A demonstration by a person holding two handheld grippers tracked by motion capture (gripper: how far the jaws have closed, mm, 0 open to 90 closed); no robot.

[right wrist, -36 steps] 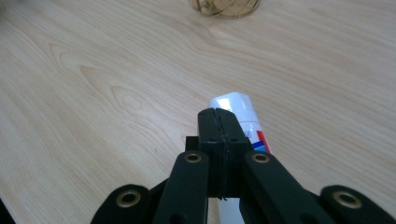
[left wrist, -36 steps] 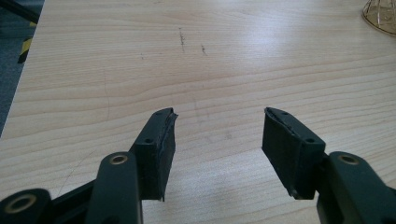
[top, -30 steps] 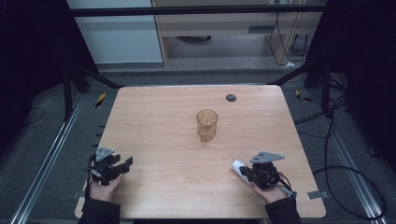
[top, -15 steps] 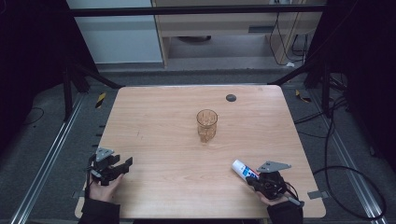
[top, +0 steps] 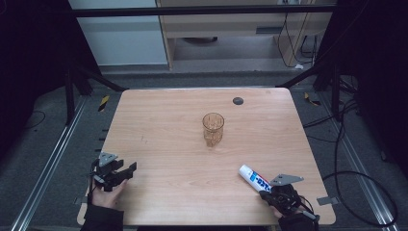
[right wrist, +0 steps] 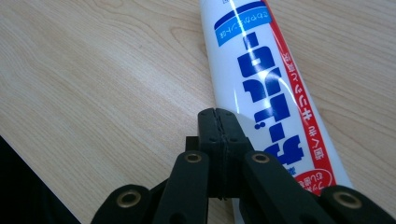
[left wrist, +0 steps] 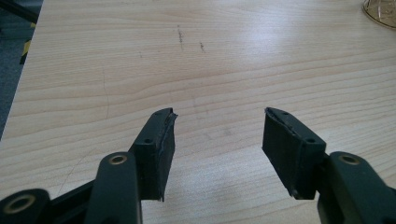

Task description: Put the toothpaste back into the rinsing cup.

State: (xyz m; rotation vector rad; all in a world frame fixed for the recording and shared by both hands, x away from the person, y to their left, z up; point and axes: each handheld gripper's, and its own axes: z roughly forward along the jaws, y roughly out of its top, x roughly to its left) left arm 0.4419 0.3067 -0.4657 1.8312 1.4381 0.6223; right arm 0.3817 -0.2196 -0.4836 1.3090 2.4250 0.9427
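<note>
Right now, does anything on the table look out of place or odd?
The tube lies flat at the near right edge, with the right gripper shut beside it, gripping nothing. The glass stands upright mid-table, nothing spilled. Faint scuff marks show on the wood.

In the right gripper view, the white tube (right wrist: pixel 261 88) runs off the top edge, its upper end cut away, while its lower end passes behind the right gripper (right wrist: pixel 217 116), whose jaws stand pressed together; whether the tube's flat end is pinched between them cannot be told. In the high view the same tube (top: pixel 255 177) is too small for its lettering to be read. The left gripper view catches just a sliver of the amber glass (left wrist: pixel 380 11) at its top right corner, the rest cut off. On the far side of the desk (top: pixel 159 120), a small dark round object (top: pixel 237 100) is too small to identify.
</note>
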